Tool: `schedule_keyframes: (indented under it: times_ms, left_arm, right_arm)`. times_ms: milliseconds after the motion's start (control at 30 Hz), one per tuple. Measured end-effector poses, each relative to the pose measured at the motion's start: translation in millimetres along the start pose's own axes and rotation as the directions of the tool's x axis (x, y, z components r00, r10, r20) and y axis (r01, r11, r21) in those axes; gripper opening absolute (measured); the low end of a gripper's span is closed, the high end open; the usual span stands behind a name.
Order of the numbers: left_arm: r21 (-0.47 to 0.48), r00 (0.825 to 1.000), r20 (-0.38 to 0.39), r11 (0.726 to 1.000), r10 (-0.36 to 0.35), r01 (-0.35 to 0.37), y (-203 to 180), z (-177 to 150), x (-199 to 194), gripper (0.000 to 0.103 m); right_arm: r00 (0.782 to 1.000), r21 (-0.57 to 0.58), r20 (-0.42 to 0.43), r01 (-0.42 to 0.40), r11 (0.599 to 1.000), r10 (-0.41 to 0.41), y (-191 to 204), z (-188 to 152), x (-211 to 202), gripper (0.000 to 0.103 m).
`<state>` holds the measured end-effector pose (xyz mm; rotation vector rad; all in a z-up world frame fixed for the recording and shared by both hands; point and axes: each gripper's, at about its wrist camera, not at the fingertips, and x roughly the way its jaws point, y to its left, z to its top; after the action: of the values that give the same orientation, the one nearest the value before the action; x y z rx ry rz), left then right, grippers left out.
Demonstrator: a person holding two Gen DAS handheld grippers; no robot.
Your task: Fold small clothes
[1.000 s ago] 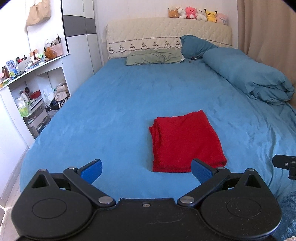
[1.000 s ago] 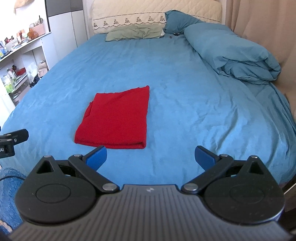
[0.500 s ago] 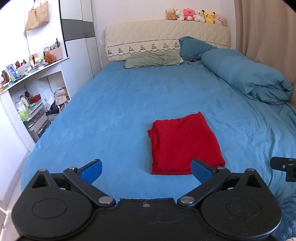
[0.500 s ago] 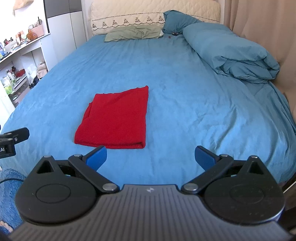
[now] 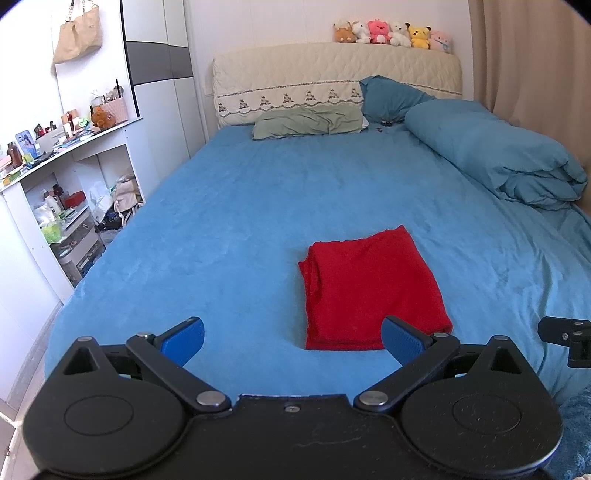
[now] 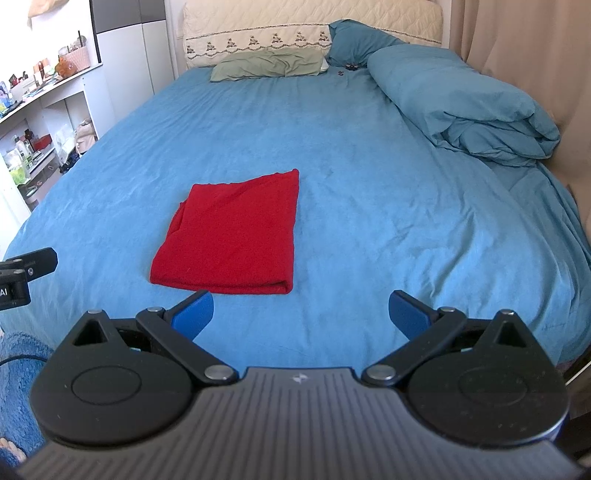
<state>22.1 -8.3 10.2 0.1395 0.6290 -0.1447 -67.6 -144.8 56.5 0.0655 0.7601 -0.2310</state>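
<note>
A red garment [image 5: 371, 290] lies folded into a flat rectangle on the blue bed sheet [image 5: 258, 206], near the foot of the bed. It also shows in the right wrist view [image 6: 232, 232]. My left gripper [image 5: 293, 341] is open and empty, held back from the garment's near edge. My right gripper [image 6: 301, 314] is open and empty, just short of the garment's near right corner. The other gripper shows at the edge of each view: the right one [image 5: 565, 338] and the left one [image 6: 22, 269].
A rolled blue duvet [image 5: 495, 155] lies along the bed's right side. A green pillow [image 5: 306, 123] and a blue pillow [image 5: 388, 98] lie at the headboard, with plush toys [image 5: 391, 33] on top. White shelves [image 5: 48, 192] with clutter stand left. A curtain [image 6: 517, 55] hangs right.
Both grippers have drawn back and tilted up slightly, so the red garment sits a little lower and farther in both views. The garment has not moved.
</note>
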Motion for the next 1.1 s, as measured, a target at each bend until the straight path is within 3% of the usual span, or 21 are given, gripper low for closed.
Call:
schedule_keyframes:
  times_ms: [1100]
  left_arm:
    - [-0.001, 0.999, 0.036, 1.000, -0.012, 0.012, -0.3, -0.2, -7.6, 0.103]
  right_arm:
    - [1.000, -0.002, 0.002, -0.001, 1.000, 0.001, -0.1, -0.6, -0.2, 0.103]
